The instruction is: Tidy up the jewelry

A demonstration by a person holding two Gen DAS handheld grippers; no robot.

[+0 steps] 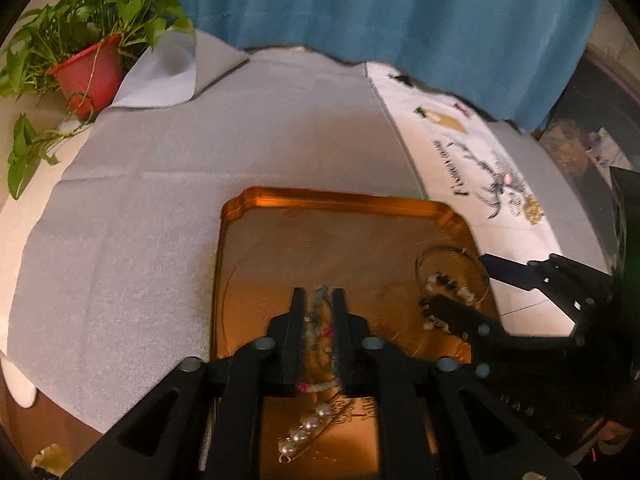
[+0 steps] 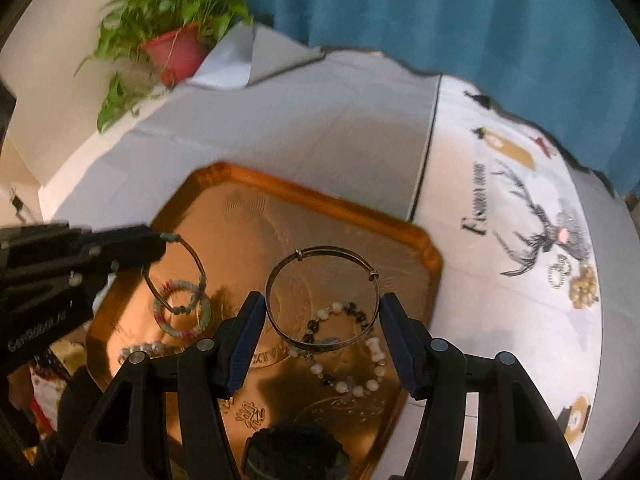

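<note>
Grey-clothed desk (image 2: 280, 128) carries a tray (image 2: 430, 264). Right hand-held gripper (image 2: 322, 322) stands spread around a stiff, light, slippery bangle (image 2: 276, 276); pinch its 9 o'clock rim. Left hand-held gripper (image 1: 318, 300), part-spread, straddles soft beads (image 1: 316, 328).

Home tabletop, grey tablecloth (image 1: 160, 200), potted plant (image 1: 86, 52), blue curtain (image 1: 360, 4)

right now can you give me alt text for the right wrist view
The right tool hangs open over a gold tray, its fingers either side of a metal bangle and a beaded bracelet. The left tool reaches in beside a thin bangle and pastel bracelet.
</note>
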